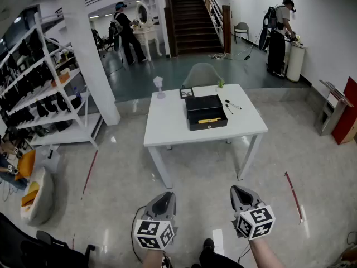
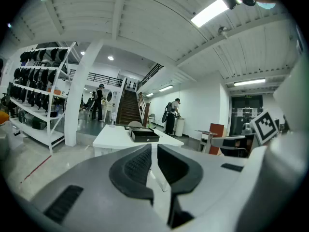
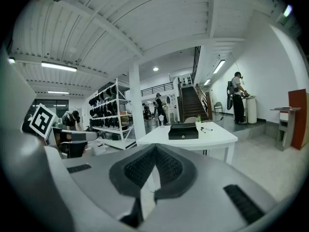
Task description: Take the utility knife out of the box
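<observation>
The left hand-held gripper [image 1: 164,199] is seen clenched, its jaws drawn together with nothing between them. The right hand-held gripper [image 1: 241,193] is likewise clenched and empty (its pads meet at the tips). Both are held low over the floor, side by side, and are kept well apart from the white counter [image 1: 167,121] ahead. A black box [image 1: 205,109] is placed near the middle of the counter, and the yellow utility knife [image 1: 209,120] is seen lying in it, along its near edge. Two markers [image 1: 233,105] are laid on the counter just to the right of the box.
</observation>
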Motion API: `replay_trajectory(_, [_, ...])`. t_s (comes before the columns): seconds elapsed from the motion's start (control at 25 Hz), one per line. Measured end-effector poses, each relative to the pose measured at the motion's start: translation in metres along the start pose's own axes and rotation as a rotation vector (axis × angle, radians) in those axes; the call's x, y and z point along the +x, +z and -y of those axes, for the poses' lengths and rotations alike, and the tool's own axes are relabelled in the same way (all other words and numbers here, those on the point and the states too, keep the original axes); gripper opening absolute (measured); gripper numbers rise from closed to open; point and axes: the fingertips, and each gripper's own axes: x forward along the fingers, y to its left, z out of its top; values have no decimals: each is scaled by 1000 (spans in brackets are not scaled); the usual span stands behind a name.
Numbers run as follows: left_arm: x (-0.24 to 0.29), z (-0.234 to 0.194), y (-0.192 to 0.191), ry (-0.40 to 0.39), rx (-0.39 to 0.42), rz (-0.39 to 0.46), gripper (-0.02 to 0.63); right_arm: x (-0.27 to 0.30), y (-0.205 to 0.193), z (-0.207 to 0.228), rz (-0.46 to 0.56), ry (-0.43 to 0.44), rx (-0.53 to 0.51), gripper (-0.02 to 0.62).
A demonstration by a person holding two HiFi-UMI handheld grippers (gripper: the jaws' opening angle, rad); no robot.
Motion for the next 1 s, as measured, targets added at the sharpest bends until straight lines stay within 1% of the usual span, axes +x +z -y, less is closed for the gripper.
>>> replay_trajectory(0.32, [62, -10, 10, 25, 19, -11, 38, 47, 12, 41, 0, 14, 4, 0])
replay_trajectory(0.52, [92, -11, 12, 39, 18, -9, 40, 61, 16, 65, 2, 21, -4, 0])
replay_trajectory(0.72, [116, -9, 17, 28, 51, -17, 41, 70, 13, 83, -10, 20, 12, 0])
replay_trajectory(1.0, [147, -19, 27, 29, 42, -25, 89, 85, 18, 97, -15, 30, 37, 2])
